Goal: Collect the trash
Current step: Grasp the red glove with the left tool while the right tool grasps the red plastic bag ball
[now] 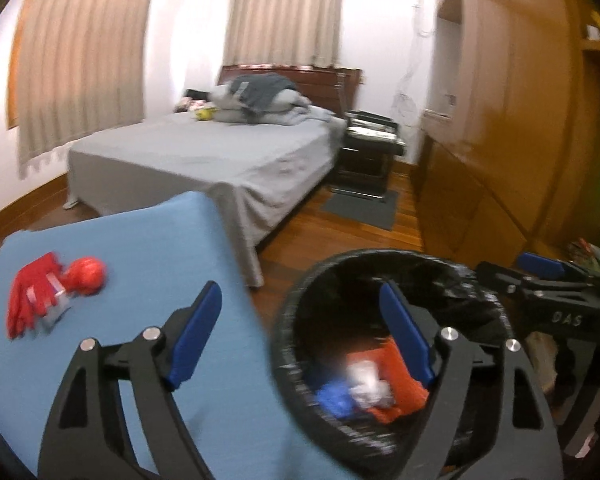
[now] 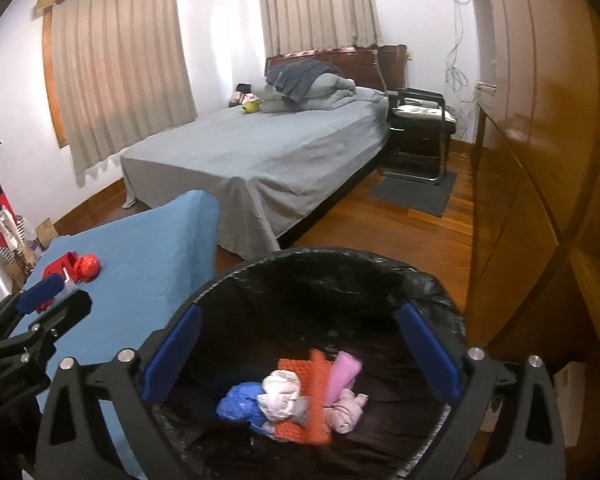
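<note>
A black-lined trash bin (image 2: 340, 264) stands right below me; it holds an orange piece (image 2: 312, 380), a blue wad (image 2: 240, 400), a white wad (image 2: 280, 392) and pink scraps (image 2: 344, 376). My right gripper (image 2: 300, 352) is open and empty over the bin mouth. My left gripper (image 1: 300, 336) is open and empty, straddling the bin rim (image 1: 284, 320) and the blue-covered table (image 1: 140, 248). A red wrapper (image 1: 32, 300) and a red crumpled ball (image 1: 88, 276) lie on that table; they also show in the right wrist view (image 2: 80, 268).
A bed with a grey sheet (image 2: 260, 152) stands beyond the table. A black chair (image 2: 420, 136) and a grey mat (image 2: 416, 192) are by the bed. A wooden wardrobe (image 2: 540, 160) lines the right side. Wooden floor lies between them.
</note>
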Demonstrator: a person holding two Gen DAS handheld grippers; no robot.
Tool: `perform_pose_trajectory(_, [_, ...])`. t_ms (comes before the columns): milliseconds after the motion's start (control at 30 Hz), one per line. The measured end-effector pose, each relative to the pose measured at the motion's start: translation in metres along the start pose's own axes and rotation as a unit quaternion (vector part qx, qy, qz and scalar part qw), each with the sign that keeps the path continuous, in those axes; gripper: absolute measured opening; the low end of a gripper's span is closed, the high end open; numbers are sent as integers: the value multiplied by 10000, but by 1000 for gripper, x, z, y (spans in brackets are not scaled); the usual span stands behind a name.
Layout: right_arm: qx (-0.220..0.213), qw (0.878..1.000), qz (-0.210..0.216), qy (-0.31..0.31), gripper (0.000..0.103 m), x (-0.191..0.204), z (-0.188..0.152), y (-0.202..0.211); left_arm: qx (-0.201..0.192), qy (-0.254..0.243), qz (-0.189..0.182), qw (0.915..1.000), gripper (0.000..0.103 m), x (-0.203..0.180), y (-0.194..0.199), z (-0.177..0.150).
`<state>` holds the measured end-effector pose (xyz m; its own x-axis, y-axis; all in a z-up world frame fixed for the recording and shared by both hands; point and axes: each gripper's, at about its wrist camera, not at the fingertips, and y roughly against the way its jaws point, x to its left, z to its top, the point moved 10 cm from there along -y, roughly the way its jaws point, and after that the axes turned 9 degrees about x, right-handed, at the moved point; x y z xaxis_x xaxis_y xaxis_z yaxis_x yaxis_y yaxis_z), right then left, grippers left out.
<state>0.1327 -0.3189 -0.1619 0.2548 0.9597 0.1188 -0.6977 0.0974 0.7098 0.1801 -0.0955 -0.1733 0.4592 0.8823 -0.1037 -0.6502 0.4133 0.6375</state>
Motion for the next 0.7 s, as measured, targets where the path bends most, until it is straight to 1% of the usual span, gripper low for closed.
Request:
perform_pose_trajectory(133, [38,9997,175,190,97,29,7,-14,-67,303,446,9985,81,47,9,-2])
perform_pose_trajectory(267, [69,9984,406,398,97,70,18,-35,-123,621,977,9932,81,103,17,-2])
perform_pose_trajectory(300, [59,9977,495,464,97,85,23,-42,-136,710,1164,9906,81,122,19,-3])
perform_pose_trajectory(400, [55,9957,666,650,97,121,33,-59,-180,873,1527,9842,81,162,24,0])
perform_pose_trajectory(467, [46,9941,797,741,97,145,41,-69,-199,1029,1753,9789,77,194,25,3])
perform_pose_trajectory(567, [11,9915,968,869,97,182,54,-86,-191,1190,1981,9727,70,230,24,10])
perform_pose_trajectory(700, [24,9871,1224,1033,97,236,68,-113,-161,1373,2283,9637,67,282,19,17])
